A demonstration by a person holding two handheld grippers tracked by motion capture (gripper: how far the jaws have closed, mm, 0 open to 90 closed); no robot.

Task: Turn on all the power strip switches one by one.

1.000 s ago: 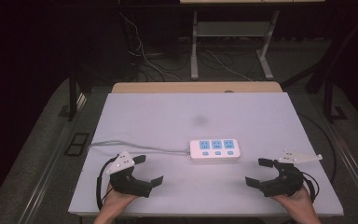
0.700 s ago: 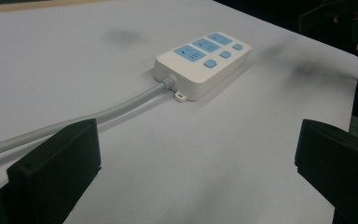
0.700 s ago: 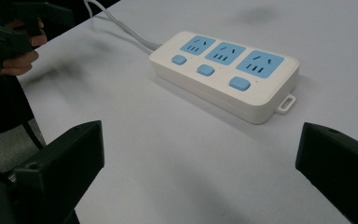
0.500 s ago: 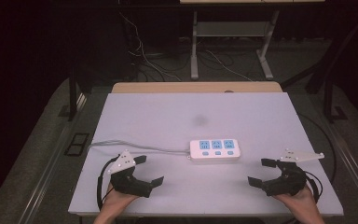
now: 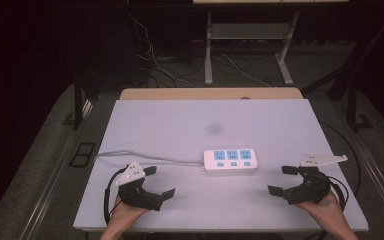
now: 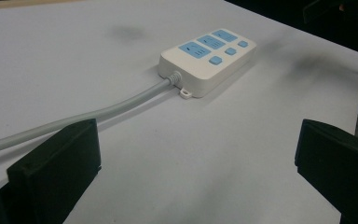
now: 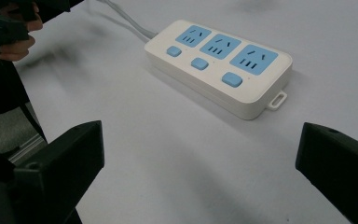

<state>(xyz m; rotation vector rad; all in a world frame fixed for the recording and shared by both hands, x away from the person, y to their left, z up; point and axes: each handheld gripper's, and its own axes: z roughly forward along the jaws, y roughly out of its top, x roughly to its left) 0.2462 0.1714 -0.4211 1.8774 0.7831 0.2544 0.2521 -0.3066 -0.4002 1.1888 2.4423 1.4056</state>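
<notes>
Dark workshop floor with loose cables and a metal stand at 12 o'clock, beyond the white table (image 5: 170, 130); a faint grey smudge (image 5: 214, 129) marks the tabletop just past centre.

White power strip (image 5: 230, 160) lies flat on the table, a little toward 6 o'clock from centre, between the two grippers and apart from both. Three blue sockets (image 7: 254, 57) face up, with a row of three blue switches (image 7: 232, 79) on the person's side. Its grey cord (image 5: 130, 155) runs off toward 9 o'clock, passing close by the left gripper.

Left gripper (image 5: 159, 182) rests near the 7 o'clock corner, jaws spread wide, nothing between them. Right gripper (image 5: 281, 180) sits near 5 o'clock, jaws likewise released and empty. Both point inward at the strip.

Judgement: the step in hand looks like the approach to the strip. To do it well, each gripper should come in low along the tabletop, jaws kept apart, aiming for the short ends. The left one needs to clear the cord rather than drag it, since a tugged cord would swing the strip. A light touch suits the smooth plastic casing; it will likely slide on this surface. The small mounting tab (image 7: 277, 99) at the right end is too slight to grip.
</notes>
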